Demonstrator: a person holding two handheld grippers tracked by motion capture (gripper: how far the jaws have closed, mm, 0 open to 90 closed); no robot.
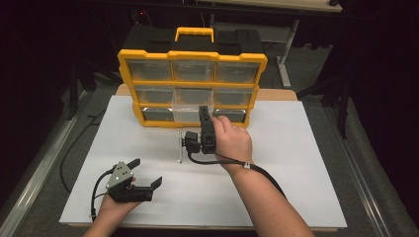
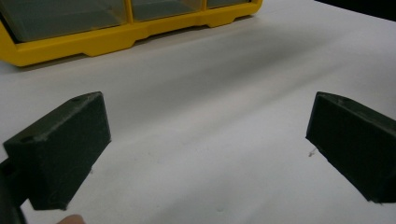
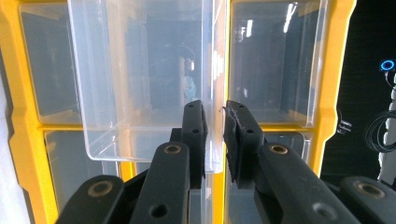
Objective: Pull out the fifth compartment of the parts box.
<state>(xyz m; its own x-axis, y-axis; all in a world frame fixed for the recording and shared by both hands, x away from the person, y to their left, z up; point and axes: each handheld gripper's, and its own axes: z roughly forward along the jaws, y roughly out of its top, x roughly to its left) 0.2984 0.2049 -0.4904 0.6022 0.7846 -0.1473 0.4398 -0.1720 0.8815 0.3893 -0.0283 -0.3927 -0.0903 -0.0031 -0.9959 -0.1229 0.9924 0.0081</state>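
A yellow organizer case [image 1: 192, 55] with clear bins stands upright at the back of the white table. One clear bin [image 3: 140, 84] from its bottom middle slot [image 1: 187, 113] juts out of the yellow frame [image 3: 16, 121]. My right gripper [image 3: 215, 121] is shut on that bin's side wall, one pad on each face of it. In the high view the right gripper [image 1: 203, 111] points at the case's bottom row. My left gripper [image 1: 146, 172] rests low at the near left, open, with bare table between its jaws [image 2: 205, 135].
The white table top [image 1: 276, 163] stretches right and forward of the case. The case's black back and yellow handle [image 1: 194, 32] rise behind. Dark floor, table legs and cables surround the table; the left gripper's cable [image 1: 94, 192] loops off the near edge.
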